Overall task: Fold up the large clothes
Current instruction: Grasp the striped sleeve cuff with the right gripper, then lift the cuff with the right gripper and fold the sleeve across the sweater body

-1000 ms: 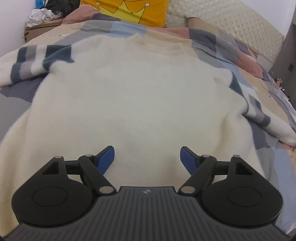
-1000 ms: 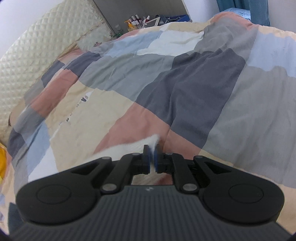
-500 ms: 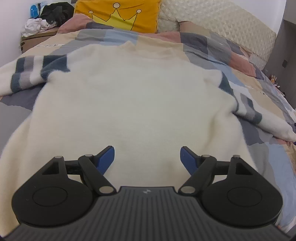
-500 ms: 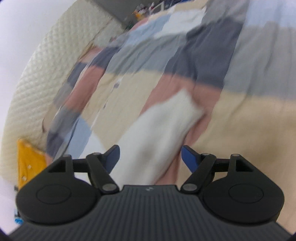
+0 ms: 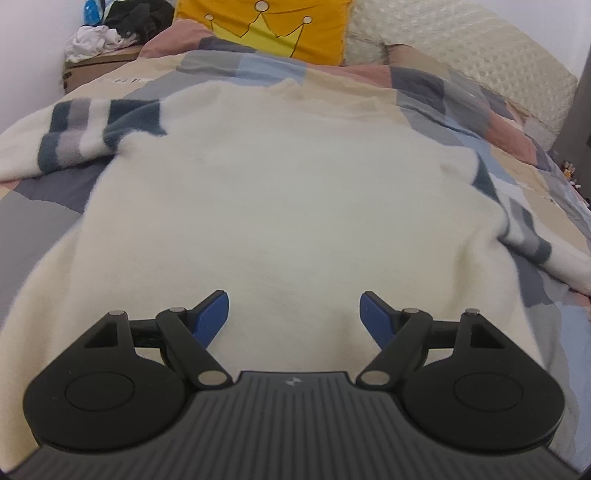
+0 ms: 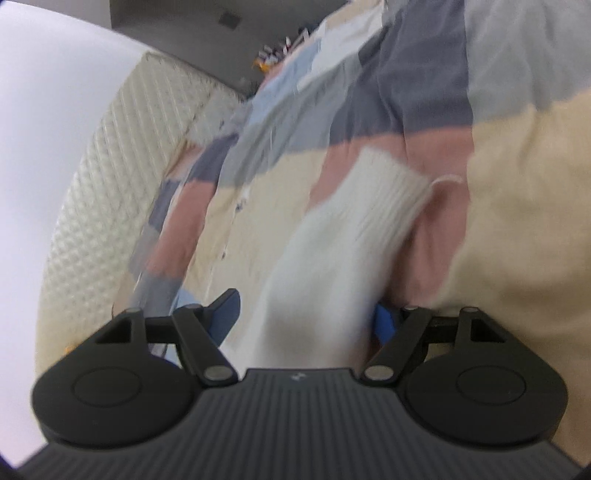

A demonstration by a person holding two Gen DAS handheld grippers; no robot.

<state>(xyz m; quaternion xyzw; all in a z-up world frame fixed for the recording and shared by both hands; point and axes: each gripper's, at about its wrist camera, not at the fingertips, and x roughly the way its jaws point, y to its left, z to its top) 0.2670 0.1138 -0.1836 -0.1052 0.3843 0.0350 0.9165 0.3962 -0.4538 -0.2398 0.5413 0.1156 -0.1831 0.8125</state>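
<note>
Left gripper [image 5: 294, 314]: jaws spread wide, blue pads apart, nothing between them but the cream sweater [image 5: 280, 206] lying flat below; contact with the knit cannot be judged from this angle. Sweater spread over the patchwork bedspread [image 5: 40, 229], body toward the camera, neckline toward a yellow crown-print pillow [image 5: 266, 26]. Its striped sleeve [image 5: 85, 133] runs off to the left, end cut by the frame; a second striped sleeve [image 5: 535, 243] trails right, its cuff out of view. Sweater hem hidden under the gripper body. Clothes pile [image 5: 110, 26] top left, small and indistinct. Right gripper [image 6: 306, 314]: jaws parted, and they have just been closing a little; the sweater's ribbed cuff end [image 6: 384, 199] lies ahead on the bedspread, with the sleeve running back between the pads. Right pad partly hidden behind the sleeve, so whether it touches cannot be told; left pad stands clear. View motion-blurred. Quilted headboard [image 6: 110, 177] at left, soft-edged.
</note>
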